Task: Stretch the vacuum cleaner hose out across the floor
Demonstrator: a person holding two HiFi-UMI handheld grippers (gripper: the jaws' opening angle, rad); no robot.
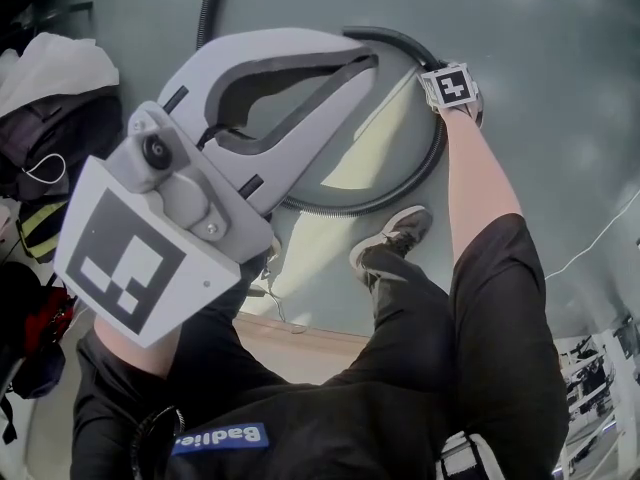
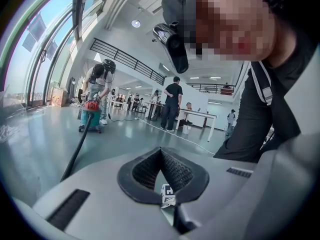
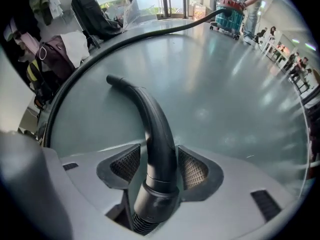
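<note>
R gripper (image 3: 159,156) clamped on hose (image 3: 150,109) at stiff curved end, by cuff: good hold. Rest ribbed, likely light, floppy, looped on floor (image 3: 225,84). L gripper (image 2: 161,150) jaws together, empty.

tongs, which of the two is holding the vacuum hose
The right tongs, clamped on the curved black end of the hose; the left tongs are shut on nothing.

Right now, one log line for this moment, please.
right gripper: shut on hose | left gripper: shut, empty | hose: curved on floor, not stretched
</note>
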